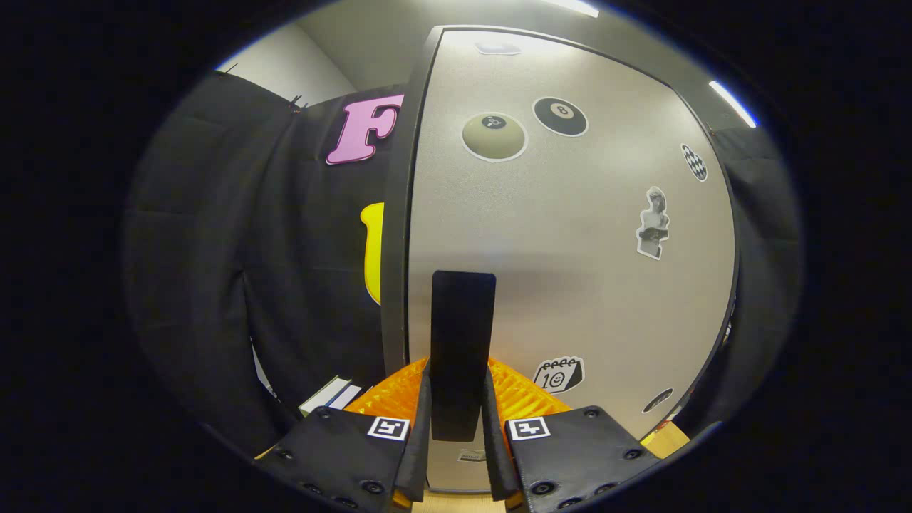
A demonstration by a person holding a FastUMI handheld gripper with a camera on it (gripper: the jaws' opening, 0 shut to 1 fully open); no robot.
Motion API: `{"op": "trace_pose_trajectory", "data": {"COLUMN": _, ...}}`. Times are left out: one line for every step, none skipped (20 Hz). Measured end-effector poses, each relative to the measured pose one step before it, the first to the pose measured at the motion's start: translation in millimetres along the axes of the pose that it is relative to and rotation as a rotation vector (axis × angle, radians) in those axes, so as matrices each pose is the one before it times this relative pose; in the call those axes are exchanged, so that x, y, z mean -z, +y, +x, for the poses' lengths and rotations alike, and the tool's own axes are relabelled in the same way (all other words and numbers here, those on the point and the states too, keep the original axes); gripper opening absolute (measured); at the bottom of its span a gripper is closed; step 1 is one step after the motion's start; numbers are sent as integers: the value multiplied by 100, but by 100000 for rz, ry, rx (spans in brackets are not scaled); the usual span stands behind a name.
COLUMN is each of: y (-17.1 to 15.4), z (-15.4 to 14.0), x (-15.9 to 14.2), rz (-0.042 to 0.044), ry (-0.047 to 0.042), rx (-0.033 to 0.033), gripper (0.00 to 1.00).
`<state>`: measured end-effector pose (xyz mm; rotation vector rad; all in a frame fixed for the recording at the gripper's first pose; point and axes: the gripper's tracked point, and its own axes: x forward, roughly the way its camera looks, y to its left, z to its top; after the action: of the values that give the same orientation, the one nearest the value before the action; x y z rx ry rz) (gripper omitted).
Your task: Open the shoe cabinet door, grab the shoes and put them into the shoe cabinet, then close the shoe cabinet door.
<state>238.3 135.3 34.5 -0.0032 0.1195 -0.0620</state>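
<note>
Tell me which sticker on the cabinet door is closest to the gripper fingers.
The calendar sticker with the number ten: it sits low on the door, just right of the orange fingers gripping the black handle. The ball stickers sit far higher.

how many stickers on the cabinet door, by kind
Ball stickers: 2
Checkered sticker: 1
Statue sticker: 1
Calendar sticker: 1
Dark oval sticker, low on the door: 1
Total: 6
The fingers press on the door's black handle.

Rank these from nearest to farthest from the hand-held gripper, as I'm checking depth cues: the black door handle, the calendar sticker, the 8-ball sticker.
1. Black door handle: between the fingers of the hand-held gripper, which press on it.
2. Calendar sticker: low on the cabinet door, just ahead, right.
3. 8-ball sticker: high on the door, far beyond.
</note>
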Motion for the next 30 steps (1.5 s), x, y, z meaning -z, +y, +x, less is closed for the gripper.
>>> {"op": "trace_pose_trajectory", "data": {"y": -53, "z": -108, "x": -65, "rz": -535, "ry": 525, "rx": 138, "gripper": 36}}
{"op": "trace_pose_trajectory", "data": {"y": 18, "z": -5, "x": 153, "rz": 139, "ry": 823, "rx": -211, "gripper": 32}}
{"op": "trace_pose_trajectory", "data": {"y": 36, "z": -53, "x": -30, "rz": 100, "ry": 747, "rx": -705, "gripper": 28}}
{"op": "trace_pose_trajectory", "data": {"y": -15, "z": -73, "x": -19, "rz": 964, "ry": 920, "rx": -995, "gripper": 28}}
{"op": "trace_pose_trajectory", "data": {"y": 71, "z": 120, "x": 145, "rz": 1676, "ry": 729, "rx": -590, "gripper": 28}}
{"op": "trace_pose_trajectory", "data": {"y": 24, "z": -217, "x": -124, "rz": -120, "ry": 41, "rx": -213, "gripper": 20}}
{"op": "trace_pose_trajectory", "data": {"y": -29, "z": 41, "x": 182, "rz": -441, "ry": 638, "rx": -660, "gripper": 20}}
{"op": "trace_pose_trajectory", "data": {"y": -59, "z": -104, "x": -74, "rz": -537, "ry": 280, "rx": -951, "gripper": 16}}
{"op": "trace_pose_trajectory", "data": {"y": 37, "z": -150, "x": 50, "rz": 304, "ry": 178, "rx": -1256, "gripper": 16}}
{"op": "trace_pose_trajectory", "data": {"y": 65, "z": -427, "x": 17, "rz": 27, "ry": -248, "rx": -1400, "gripper": 11}}
{"op": "trace_pose_trajectory", "data": {"y": 24, "z": -371, "x": 192, "rz": -925, "ry": 380, "rx": -1417, "gripper": 11}}
{"op": "trace_pose_trajectory", "data": {"y": -19, "z": -370, "x": 3, "rz": -541, "ry": -33, "rx": -1084, "gripper": 11}}
{"op": "trace_pose_trajectory", "data": {"y": 103, "z": -478, "x": -9, "rz": 152, "ry": -348, "rx": -928, "gripper": 11}}
{"op": "trace_pose_trajectory", "data": {"y": 28, "z": -332, "x": 3, "rz": 370, "ry": -216, "rx": -705, "gripper": 11}}
{"op": "trace_pose_trajectory", "data": {"y": -187, "z": -151, "x": 106, "rz": -414, "ry": -223, "rx": -621, "gripper": 11}}
{"op": "trace_pose_trajectory", "data": {"y": -216, "z": -255, "x": -40, "rz": -855, "ry": -447, "rx": -544, "gripper": 11}}
{"op": "trace_pose_trajectory", "data": {"y": -23, "z": -336, "x": 96, "rz": -166, "ry": -299, "rx": -829, "gripper": 11}}
{"op": "trace_pose_trajectory", "data": {"y": 15, "z": -381, "x": 42, "rz": 256, "ry": -20, "rx": -1341, "gripper": 11}}
{"op": "trace_pose_trajectory", "data": {"y": 65, "z": -418, "x": -56, "rz": 253, "ry": -460, "rx": -1398, "gripper": 11}}
{"op": "trace_pose_trajectory", "data": {"y": -33, "z": -402, "x": -41, "rz": -880, "ry": -506, "rx": -1249, "gripper": 11}}
{"op": "trace_pose_trajectory", "data": {"y": -161, "z": -363, "x": -56, "rz": -1313, "ry": -529, "rx": -846, "gripper": 11}}
{"op": "trace_pose_trajectory", "data": {"y": -169, "z": -274, "x": -103, "rz": -46, "ry": -481, "rx": -541, "gripper": 11}}
{"op": "trace_pose_trajectory", "data": {"y": 12, "z": -304, "x": 37, "rz": 156, "ry": -158, "rx": -714, "gripper": 11}}
{"op": "trace_pose_trajectory", "data": {"y": -86, "z": -246, "x": -107, "rz": 324, "ry": -296, "rx": -778, "gripper": 11}}
{"op": "trace_pose_trajectory", "data": {"y": -101, "z": -336, "x": 67, "rz": 253, "ry": 174, "rx": -769, "gripper": 11}}
{"op": "trace_pose_trajectory", "data": {"y": -13, "z": -387, "x": -2, "rz": -152, "ry": 238, "rx": -741, "gripper": 11}}
{"op": "trace_pose_trajectory", "data": {"y": -130, "z": -337, "x": -74, "rz": -545, "ry": -349, "rx": -424, "gripper": 11}}
{"op": "trace_pose_trajectory", "data": {"y": -113, "z": -364, "x": -70, "rz": -768, "ry": -334, "rx": -212, "gripper": 11}}
{"op": "trace_pose_trajectory", "data": {"y": -157, "z": -241, "x": -120, "rz": -120, "ry": -324, "rx": -193, "gripper": 11}}
{"op": "trace_pose_trajectory", "data": {"y": -182, "z": -260, "x": -27, "rz": 282, "ry": 300, "rx": -431, "gripper": 11}}
